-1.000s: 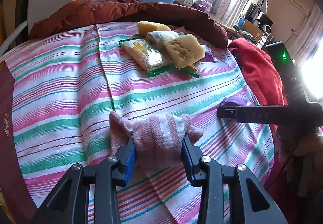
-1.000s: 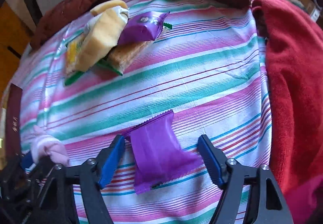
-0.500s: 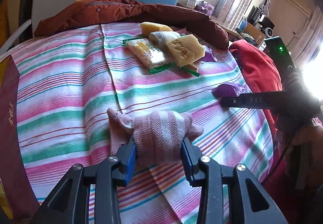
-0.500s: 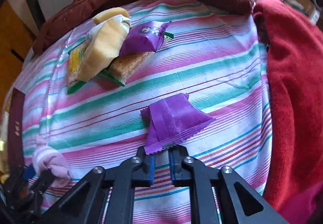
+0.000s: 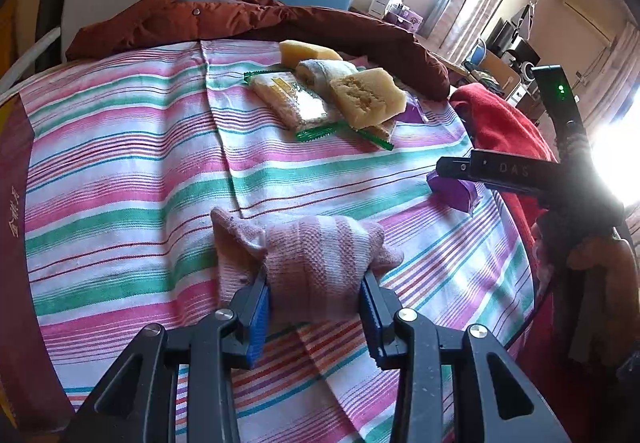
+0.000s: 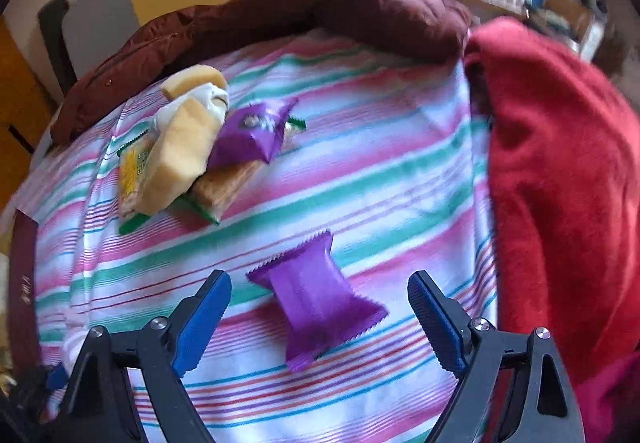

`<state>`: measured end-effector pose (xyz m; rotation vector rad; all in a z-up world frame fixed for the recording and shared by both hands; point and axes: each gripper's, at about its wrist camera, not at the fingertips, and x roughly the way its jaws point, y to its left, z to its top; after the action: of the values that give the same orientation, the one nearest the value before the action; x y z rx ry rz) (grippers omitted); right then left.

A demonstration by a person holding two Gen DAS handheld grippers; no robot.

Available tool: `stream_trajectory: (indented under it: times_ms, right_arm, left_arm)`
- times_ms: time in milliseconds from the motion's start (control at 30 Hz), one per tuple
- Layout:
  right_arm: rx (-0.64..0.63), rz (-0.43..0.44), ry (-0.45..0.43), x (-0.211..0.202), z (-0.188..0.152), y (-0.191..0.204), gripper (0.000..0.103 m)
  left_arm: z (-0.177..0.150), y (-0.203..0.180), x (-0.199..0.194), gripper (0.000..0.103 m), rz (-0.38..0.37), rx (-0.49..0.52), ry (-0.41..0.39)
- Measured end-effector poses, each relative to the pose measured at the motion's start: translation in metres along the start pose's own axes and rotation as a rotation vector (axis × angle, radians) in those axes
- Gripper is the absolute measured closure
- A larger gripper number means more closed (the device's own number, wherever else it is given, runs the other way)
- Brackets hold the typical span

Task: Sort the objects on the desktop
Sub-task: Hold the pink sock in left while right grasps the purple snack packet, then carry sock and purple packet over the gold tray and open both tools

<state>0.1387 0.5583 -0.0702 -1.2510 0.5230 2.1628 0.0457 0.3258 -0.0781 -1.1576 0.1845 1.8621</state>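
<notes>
Striped cloth in pink, green and white covers the surface, with a dark red jacket bunched along its far edge and a bright red blanket on the right. At the far side lies a pile of snack packets and sponges, a purple sachet resting on it. The left gripper has its jaws closed on a pink striped cloth bundle, gripped at its near end while the rest sits on the bedding. The right gripper has its jaws opening wide, and a second purple packet lies flat on the cloth between them, touched by neither pad. The risk, as I judge it, lies with that packet: it is slick and thin and sits crooked to the jaws, so a closing squeeze could catch only a crimped corner, or pinch the bedding beneath and drag it. The soft bundle might also sag and slip from the left jaws if lifted by one end.
</notes>
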Motion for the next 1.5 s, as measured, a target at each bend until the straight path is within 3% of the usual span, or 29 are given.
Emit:
stream_trajectory:
  times_ms: [133, 200, 233, 333, 500, 533, 567, 633, 833, 933, 1000, 1033, 1200, 1500]
  right_arm:
    - [-0.105, -0.037, 0.011, 0.001, -0.006, 0.013, 0.017]
    - [-0.143, -0.052, 0.042, 0.007, -0.008, 0.017, 0.036]
    - [-0.150, -0.056, 0.065, 0.014, -0.006, 0.019, 0.054]
    - [-0.139, -0.035, 0.073, 0.014, -0.006, 0.015, 0.065]
    - [-0.134, -0.020, 0.086, 0.012, -0.008, 0.013, 0.063]
    - [-0.120, -0.011, 0.092, 0.012, -0.008, 0.011, 0.056]
    - [-0.093, 0.004, 0.100, 0.012, -0.007, 0.008, 0.037]
    - [-0.062, 0.027, 0.115, 0.018, -0.001, 0.002, 0.027]
    - [-0.081, 0.025, 0.101, 0.015, 0.001, 0.003, 0.030]
    - [-0.081, 0.012, 0.083, 0.012, 0.003, 0.001, 0.031]
    - [-0.089, 0.016, 0.077, 0.011, 0.004, 0.000, 0.059]
    - [-0.091, 0.027, 0.081, 0.010, 0.004, 0.001, 0.066]
    - [-0.119, 0.056, 0.072, 0.006, 0.000, 0.012, 0.066]
    - [-0.246, 0.214, -0.044, -0.029, -0.008, 0.045, 0.066]
  left_arm:
    - [0.000, 0.001, 0.001, 0.063, -0.007, 0.000, 0.000]
    - [0.000, 0.002, 0.001, 0.063, -0.010, -0.001, 0.001]
    - [0.000, 0.002, 0.001, 0.063, -0.012, -0.002, 0.001]
    - [-0.001, 0.002, 0.001, 0.063, -0.012, 0.000, -0.005]
    - [-0.001, 0.002, 0.002, 0.062, -0.007, 0.006, -0.007]
    - [-0.001, 0.001, 0.002, 0.061, -0.005, 0.007, -0.007]
    - [-0.001, 0.001, 0.002, 0.061, -0.004, 0.006, -0.006]
    - [-0.001, 0.001, 0.002, 0.060, -0.001, 0.004, -0.006]
    - [0.000, 0.000, 0.003, 0.061, 0.004, 0.004, 0.000]
    - [-0.001, -0.006, 0.002, 0.064, 0.019, 0.053, -0.005]
    - [-0.001, -0.005, 0.000, 0.066, 0.014, 0.042, -0.005]
    - [-0.001, -0.004, -0.001, 0.067, 0.013, 0.040, -0.005]
    - [-0.004, -0.004, -0.019, 0.068, 0.027, 0.028, -0.032]
    - [-0.003, 0.010, -0.077, 0.068, 0.090, -0.033, -0.127]
